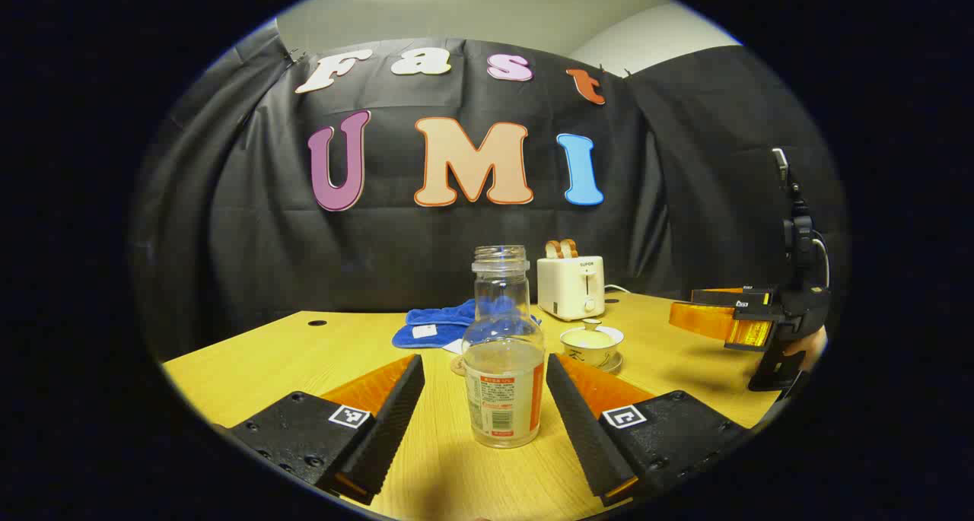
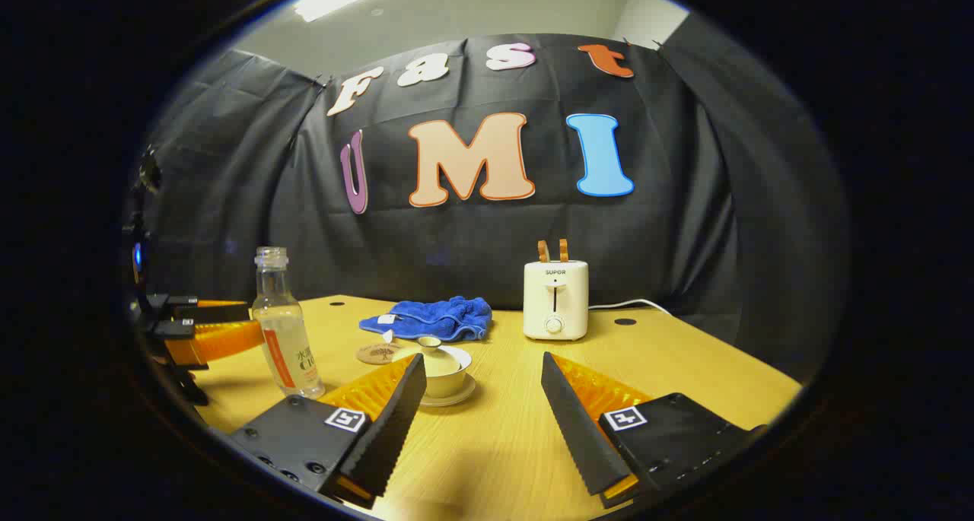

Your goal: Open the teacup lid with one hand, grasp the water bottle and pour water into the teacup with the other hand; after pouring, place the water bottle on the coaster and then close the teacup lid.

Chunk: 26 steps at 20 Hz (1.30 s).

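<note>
Uncapped clear water bottle (image 1: 504, 354) upright, part full, between spread fingers of left gripper (image 1: 485, 399), untouched; right gripper (image 2: 481, 399) agape near lidded teacup (image 2: 443, 369); right gripper view shows coaster (image 2: 378, 353) whole

water bottle (image 2: 285, 331): upright on the table (image 2: 685, 361), left of the teacup (image 2: 441, 373)
teacup: lidded, on its saucer
coaster (image 2: 378, 353): just behind the teacup
cloth (image 2: 434, 317): behind the coaster
toaster (image 2: 555, 299): right of the cloth, near the wall
</note>
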### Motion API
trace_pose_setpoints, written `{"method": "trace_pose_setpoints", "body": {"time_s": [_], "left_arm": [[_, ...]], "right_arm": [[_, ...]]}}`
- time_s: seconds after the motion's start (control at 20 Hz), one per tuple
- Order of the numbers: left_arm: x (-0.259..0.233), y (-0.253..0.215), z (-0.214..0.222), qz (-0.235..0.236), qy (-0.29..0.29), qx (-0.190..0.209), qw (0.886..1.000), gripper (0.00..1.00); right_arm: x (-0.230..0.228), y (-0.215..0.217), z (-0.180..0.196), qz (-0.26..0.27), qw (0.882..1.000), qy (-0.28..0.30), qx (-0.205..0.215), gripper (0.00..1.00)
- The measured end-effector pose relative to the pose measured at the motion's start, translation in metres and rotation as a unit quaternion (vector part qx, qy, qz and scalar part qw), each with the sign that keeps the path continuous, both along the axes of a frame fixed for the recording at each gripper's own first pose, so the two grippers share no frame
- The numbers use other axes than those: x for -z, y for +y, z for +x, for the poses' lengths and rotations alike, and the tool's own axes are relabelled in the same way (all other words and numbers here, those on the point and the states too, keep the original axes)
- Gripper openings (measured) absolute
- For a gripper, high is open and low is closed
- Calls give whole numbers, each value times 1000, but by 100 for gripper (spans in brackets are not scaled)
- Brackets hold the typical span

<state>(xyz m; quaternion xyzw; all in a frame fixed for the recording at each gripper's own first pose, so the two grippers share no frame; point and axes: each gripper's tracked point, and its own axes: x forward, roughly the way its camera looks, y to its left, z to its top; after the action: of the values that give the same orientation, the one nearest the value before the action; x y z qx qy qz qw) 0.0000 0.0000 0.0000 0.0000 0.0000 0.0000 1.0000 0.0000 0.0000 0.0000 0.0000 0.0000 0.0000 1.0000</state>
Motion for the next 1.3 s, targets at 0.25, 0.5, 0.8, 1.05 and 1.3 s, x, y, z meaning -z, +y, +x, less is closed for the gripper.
{"method": "trace_pose_setpoints", "body": {"time_s": [0.25,0.5,0.8,1.05,1.3], "left_arm": [[1,0,1,-15,3,3,1000,94],[2,-4,2,-14,3,14,1000,94],[2,-2,2,-14,4,5,1000,94],[2,-2,3,-13,5,5,1000,94],[2,-3,3,-13,4,6,1000,94]], "right_arm": [[-3,-3,0,-1,1000,-1,7,95],[-3,-2,-1,-1,1000,-1,8,95],[-4,-2,-1,-1,1000,0,8,95],[-3,4,-1,0,1000,2,-7,95],[2,23,10,1,998,18,-55,100]]}}
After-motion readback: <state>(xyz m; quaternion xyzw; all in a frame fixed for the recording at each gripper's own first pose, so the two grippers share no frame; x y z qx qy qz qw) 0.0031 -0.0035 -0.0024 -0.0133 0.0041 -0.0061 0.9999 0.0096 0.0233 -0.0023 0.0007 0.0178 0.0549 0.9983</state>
